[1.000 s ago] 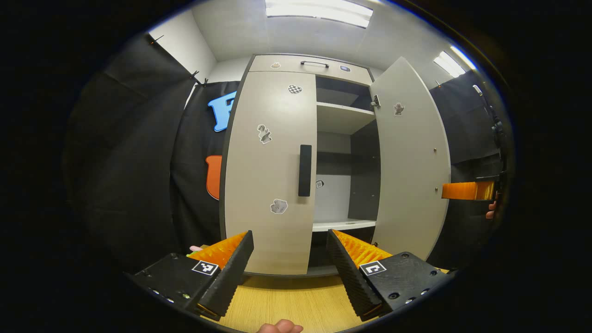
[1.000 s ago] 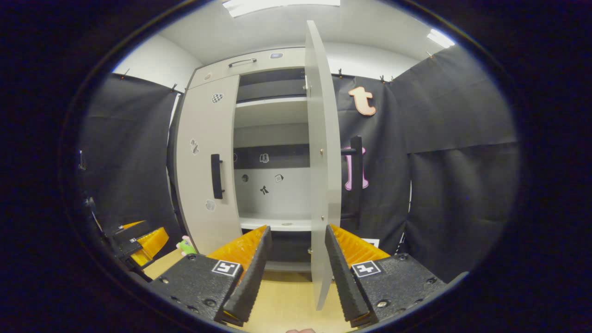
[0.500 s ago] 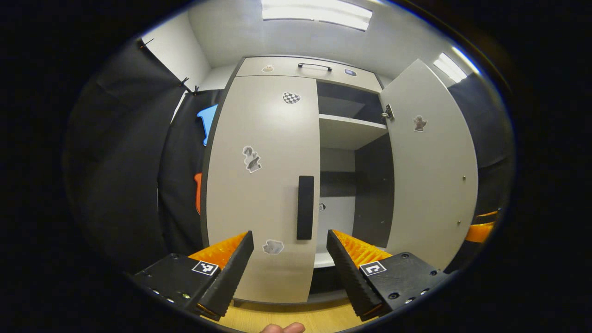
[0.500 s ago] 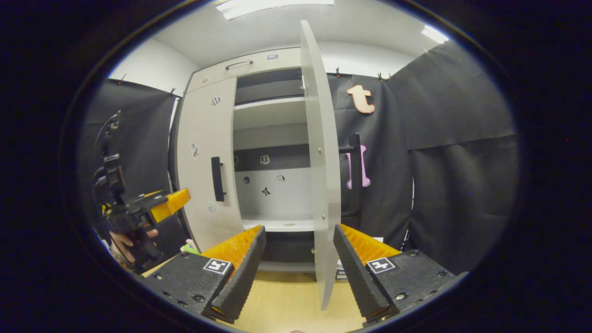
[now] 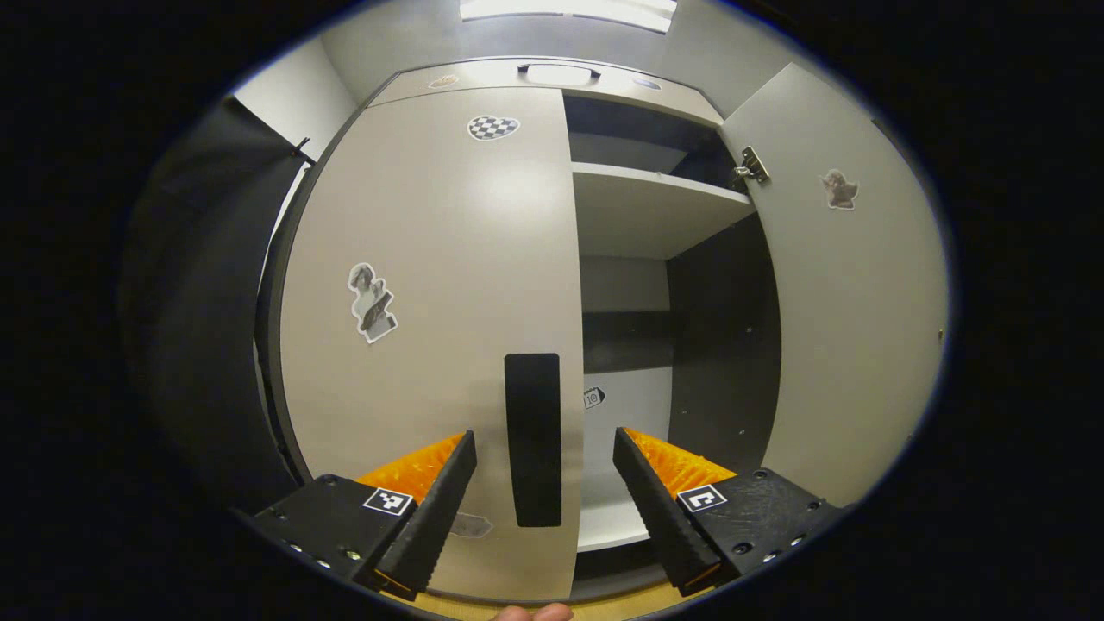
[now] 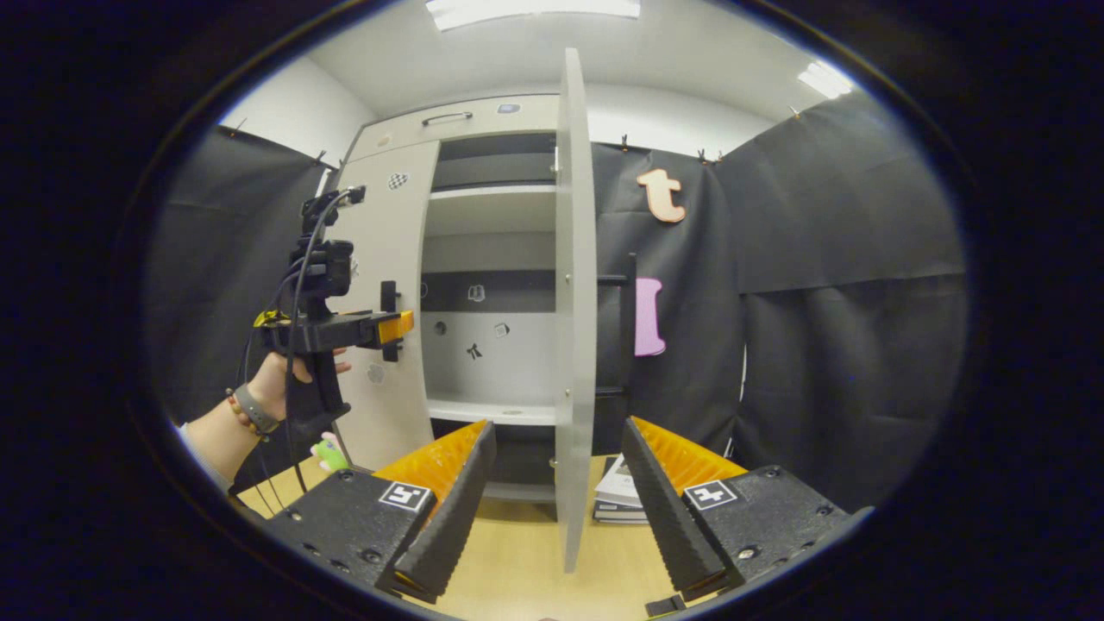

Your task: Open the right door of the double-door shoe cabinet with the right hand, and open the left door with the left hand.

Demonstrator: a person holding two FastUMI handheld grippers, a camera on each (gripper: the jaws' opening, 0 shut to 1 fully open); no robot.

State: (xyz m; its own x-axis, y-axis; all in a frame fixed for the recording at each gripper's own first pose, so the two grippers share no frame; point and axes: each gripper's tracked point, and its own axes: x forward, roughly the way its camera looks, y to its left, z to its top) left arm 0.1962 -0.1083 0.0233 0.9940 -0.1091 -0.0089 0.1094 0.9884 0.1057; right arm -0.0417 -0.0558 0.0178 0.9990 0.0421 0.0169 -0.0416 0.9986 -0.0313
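A: We have the right door (image 6: 573, 328) swung wide, edge-on between the spread fingers of our right gripper (image 6: 556, 509), which hangs back from it with nothing pinched. So that half looks done, I'd judge.

B: Agreed. The left door (image 5: 431, 293) sits shut against the shoe cabinet (image 5: 655, 207), so that's the step in hand. Its dark handle (image 5: 533, 435) stands upright near the door's inner edge, and it falls right between the fingers of our left gripper (image 5: 543, 504).

A: Those fingers are spread too, holding nothing. In the right gripper view we see that left gripper (image 6: 392, 328) and the hand (image 6: 289, 379) carrying it, level with the handle (image 6: 388, 319) and close in front of it.

B: Whether a fingertip touches the handle yet, we cannot tell from here.

A: Then we'd go straight in, keeping the bar centred, and close on it along its middle rather than at an end, where the fingers might slide off.

B: And once both fingers press, we should pull along an arc about the hinges on the door's outer edge, not straight back, or the grip could twist loose.

A: We'd also keep our right gripper away from the cabinet's open half, so the two don't meet as the left door swings.
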